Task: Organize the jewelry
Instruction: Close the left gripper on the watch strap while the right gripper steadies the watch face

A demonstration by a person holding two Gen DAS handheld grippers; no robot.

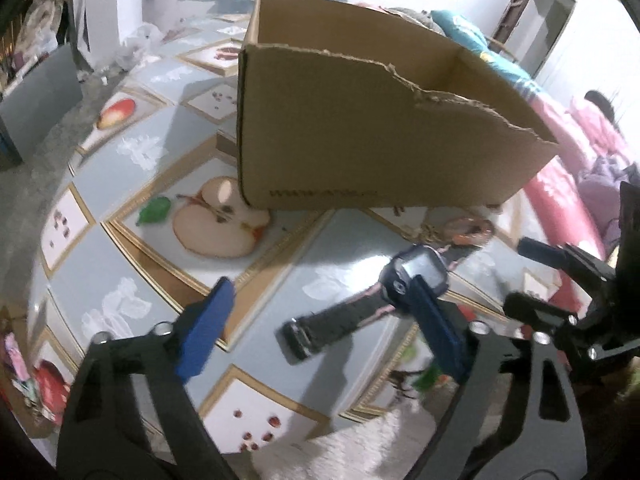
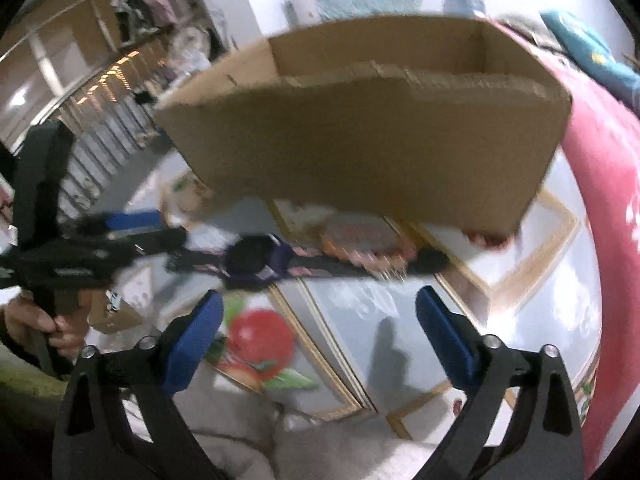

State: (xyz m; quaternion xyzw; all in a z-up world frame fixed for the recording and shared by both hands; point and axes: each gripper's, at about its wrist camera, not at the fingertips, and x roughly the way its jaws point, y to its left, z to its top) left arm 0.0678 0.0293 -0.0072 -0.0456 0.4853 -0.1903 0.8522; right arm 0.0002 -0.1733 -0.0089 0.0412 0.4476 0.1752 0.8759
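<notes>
On the fruit-print tablecloth (image 1: 248, 280), both grippers' jaws are spread near the watch (image 1: 416, 276) before the cardboard box (image 1: 360, 140).

black gripper (image 1: 320, 316) — blue pads, silver screws

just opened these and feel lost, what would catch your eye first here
The big open cardboard box with a torn top edge stands on the fruit-patterned tablecloth and dominates both views. Just in front of it lies a dark watch with its strap stretched out, and a pinkish bracelet beside the box. The left hand-held gripper is open near the watch, and the right hand-held gripper is open too.
</notes>
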